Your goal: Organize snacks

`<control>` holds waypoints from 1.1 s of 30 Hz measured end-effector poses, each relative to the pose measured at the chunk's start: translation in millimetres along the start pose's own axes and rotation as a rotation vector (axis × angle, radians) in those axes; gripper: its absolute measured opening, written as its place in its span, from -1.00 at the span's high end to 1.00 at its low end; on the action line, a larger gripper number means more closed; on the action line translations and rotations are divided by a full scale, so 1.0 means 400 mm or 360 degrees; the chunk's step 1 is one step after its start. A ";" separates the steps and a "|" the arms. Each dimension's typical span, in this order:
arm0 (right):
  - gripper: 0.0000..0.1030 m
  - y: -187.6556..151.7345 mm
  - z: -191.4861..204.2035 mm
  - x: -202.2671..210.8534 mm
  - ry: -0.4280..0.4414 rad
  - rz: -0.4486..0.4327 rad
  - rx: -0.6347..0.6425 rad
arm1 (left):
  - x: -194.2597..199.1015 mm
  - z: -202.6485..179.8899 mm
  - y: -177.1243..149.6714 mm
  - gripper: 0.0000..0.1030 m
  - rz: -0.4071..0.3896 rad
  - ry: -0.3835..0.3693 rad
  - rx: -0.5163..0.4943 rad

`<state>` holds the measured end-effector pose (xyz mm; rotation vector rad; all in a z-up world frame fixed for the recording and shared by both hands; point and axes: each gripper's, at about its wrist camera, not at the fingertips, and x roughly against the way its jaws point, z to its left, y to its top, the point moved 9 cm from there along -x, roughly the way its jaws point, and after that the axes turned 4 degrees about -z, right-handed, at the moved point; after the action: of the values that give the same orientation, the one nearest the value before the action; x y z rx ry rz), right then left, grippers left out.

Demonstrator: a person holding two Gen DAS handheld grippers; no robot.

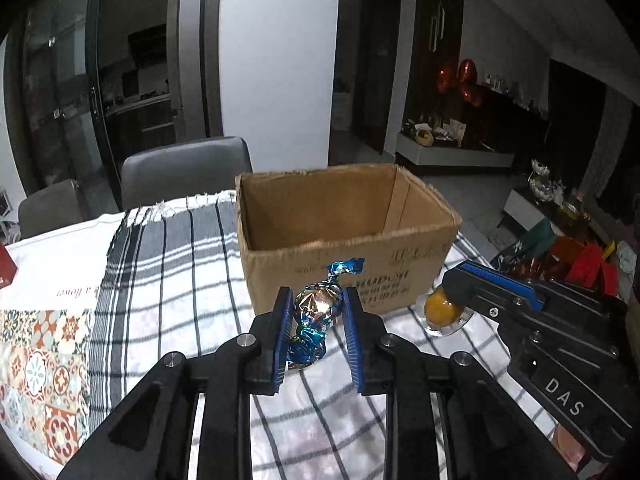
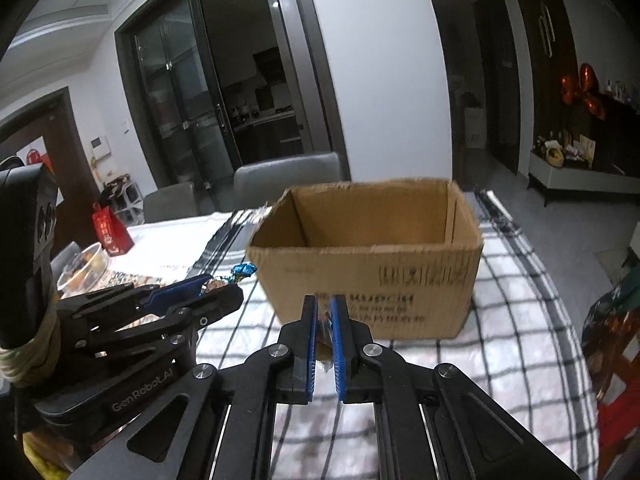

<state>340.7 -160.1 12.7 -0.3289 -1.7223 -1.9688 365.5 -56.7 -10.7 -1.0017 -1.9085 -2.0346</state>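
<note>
My left gripper (image 1: 317,300) is shut on a foil-wrapped candy (image 1: 316,308), blue and gold, held above the checked cloth just in front of an open cardboard box (image 1: 344,240). My right gripper (image 1: 448,304) comes in from the right and is shut on the edge of a small clear jelly cup with orange filling (image 1: 442,310). In the right wrist view my right gripper (image 2: 325,308) pinches the thin clear cup edge (image 2: 326,334) in front of the box (image 2: 368,264). The left gripper (image 2: 218,286) with the candy (image 2: 240,271) shows at left.
A black-and-white checked cloth (image 1: 180,280) covers the table. A patterned mat (image 1: 40,368) lies at left. Grey chairs (image 1: 184,172) stand behind the table. A clear bowl of snacks (image 2: 86,266) and a red bag (image 2: 110,232) sit at far left. Colourful bags (image 1: 576,260) are at right.
</note>
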 end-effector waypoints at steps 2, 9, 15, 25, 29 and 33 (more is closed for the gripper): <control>0.85 0.029 -0.007 -0.006 -0.0014 -0.0018 0.0015 | -0.013 0.002 0.027 0.51 -0.0004 -0.0003 0.0002; 0.85 0.131 -0.036 -0.034 -0.0039 -0.0070 0.0037 | -0.052 0.008 0.108 0.51 -0.0022 -0.0020 0.0011; 0.85 0.196 -0.062 -0.075 -0.0050 -0.0086 0.0052 | -0.101 0.016 0.164 0.51 -0.0017 -0.0021 0.0018; 0.84 0.220 -0.118 -0.167 -0.0143 0.0010 0.0085 | -0.202 0.026 0.208 0.28 0.0038 0.0007 0.0042; 0.54 0.213 -0.137 -0.180 -0.0187 0.0050 0.0100 | -0.194 0.036 0.203 0.06 0.0019 0.0038 0.0061; 0.53 0.192 -0.141 -0.164 -0.0192 0.0063 0.0088 | -0.163 0.044 0.191 0.06 -0.0001 0.0094 0.0043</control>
<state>443.6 -207.1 36.8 -0.4667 -1.8271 -1.9042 463.1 -72.6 13.4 -0.9246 -1.9018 -2.0098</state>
